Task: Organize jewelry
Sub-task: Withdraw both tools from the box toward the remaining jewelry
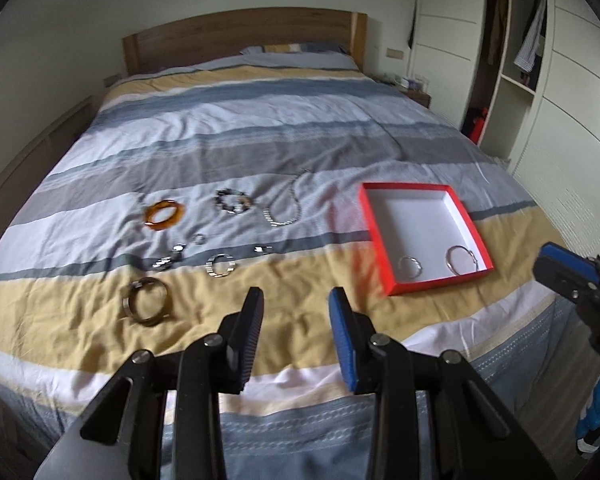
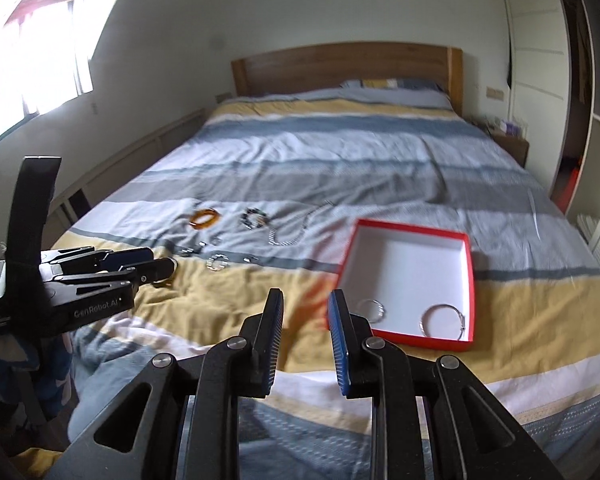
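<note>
While both sets of fingers (image 1: 296, 304) (image 2: 306, 306) are hanging spread and empty, a red box (image 1: 384, 264) is lying just beyond-right, bracelets (image 1: 165, 214) scattered beyond-left on the bed (image 1: 300, 128).

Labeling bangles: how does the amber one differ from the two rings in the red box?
The amber bangle is thick, orange-brown and lies on the bedspread; the two silver rings are thin wire and already lie in the red box. All are circular and lie flat.
</note>
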`<state>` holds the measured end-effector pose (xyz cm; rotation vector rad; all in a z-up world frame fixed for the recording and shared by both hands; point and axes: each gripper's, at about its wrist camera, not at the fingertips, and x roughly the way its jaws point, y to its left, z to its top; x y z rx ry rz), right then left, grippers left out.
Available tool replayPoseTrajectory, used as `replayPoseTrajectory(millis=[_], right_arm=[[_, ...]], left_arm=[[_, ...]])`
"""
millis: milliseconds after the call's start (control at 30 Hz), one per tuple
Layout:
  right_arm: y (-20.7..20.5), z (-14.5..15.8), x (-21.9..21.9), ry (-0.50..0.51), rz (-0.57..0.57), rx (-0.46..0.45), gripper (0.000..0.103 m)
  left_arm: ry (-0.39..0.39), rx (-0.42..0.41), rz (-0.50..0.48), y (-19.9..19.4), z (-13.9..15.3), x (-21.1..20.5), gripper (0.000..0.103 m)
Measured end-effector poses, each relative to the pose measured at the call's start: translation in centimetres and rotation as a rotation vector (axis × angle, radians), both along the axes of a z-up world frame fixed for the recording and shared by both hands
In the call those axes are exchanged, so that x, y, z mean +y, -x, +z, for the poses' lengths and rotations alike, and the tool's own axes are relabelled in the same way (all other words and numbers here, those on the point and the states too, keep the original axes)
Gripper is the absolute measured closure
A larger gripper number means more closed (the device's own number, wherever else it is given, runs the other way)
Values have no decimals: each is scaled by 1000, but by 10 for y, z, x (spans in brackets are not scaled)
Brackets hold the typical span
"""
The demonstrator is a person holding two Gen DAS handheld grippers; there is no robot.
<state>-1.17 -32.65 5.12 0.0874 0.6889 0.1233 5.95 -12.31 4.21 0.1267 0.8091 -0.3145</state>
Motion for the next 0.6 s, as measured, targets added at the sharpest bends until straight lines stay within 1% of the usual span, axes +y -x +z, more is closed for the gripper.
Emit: replayPoseTrajectory(millis=[200,367,467,600], right_arm=[[25,20,29,16,41,-48,77],[33,30,41,17,62,-73,77],[33,34,49,20,75,-80,76],[25,32,57,17,96,-72,75]], left_arm=[[-1,-52,109,15,16,67,71],[14,-73,199,21,24,118,71],[32,-71,238,20,24,144,71],[52,-53,275,14,15,169,71]])
